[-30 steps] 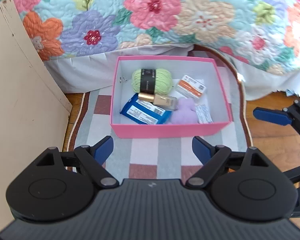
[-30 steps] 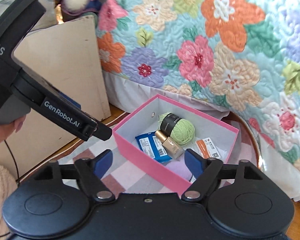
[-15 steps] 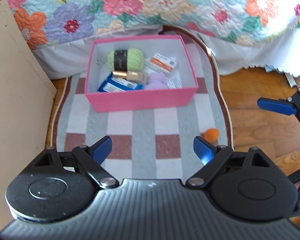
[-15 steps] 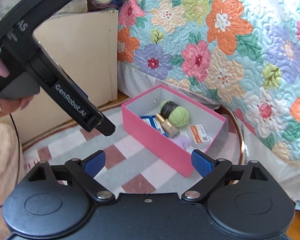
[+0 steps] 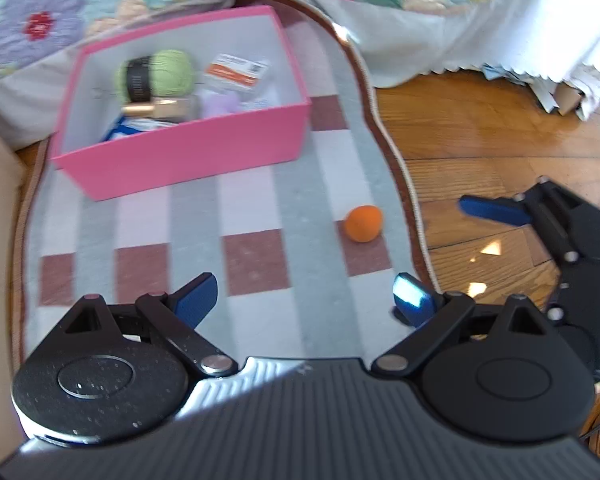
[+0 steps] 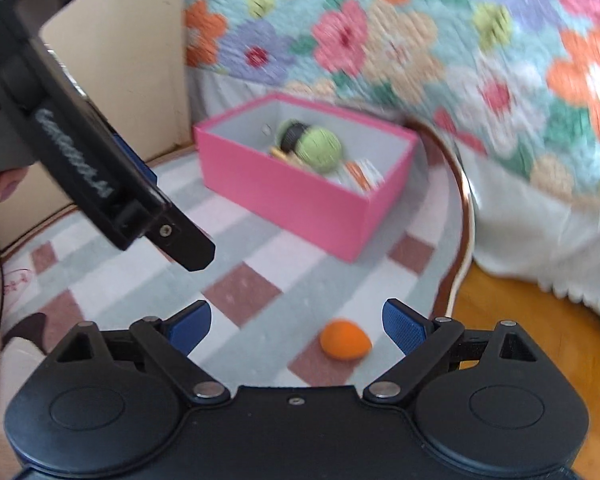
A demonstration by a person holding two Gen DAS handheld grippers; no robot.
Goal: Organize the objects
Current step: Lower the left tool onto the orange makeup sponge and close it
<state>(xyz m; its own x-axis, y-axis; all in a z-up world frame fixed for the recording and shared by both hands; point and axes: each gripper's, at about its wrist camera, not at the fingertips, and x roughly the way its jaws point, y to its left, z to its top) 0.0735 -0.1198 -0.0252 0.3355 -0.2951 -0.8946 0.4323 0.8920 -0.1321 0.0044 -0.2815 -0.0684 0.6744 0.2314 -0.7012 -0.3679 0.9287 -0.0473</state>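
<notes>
- Left gripper (image 5: pixel 306 294): jaws wide apart, just been opening, nothing between them.
- Right gripper (image 6: pixel 296 320): jaws spread wide, empty.
- Orange ball (image 6: pixel 345 339) lies on the checked rug (image 5: pixel 256 208), lower centre-right of the right view.
- Pink box (image 5: pixel 188 156), upper left of the left view, holds green yarn (image 5: pixel 168 72).

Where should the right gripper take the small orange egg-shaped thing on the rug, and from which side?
Probably across its rounded middle, from above. The orange egg-shaped thing lies on its side, alone on the rug; the open right gripper hovers nearby.
</notes>
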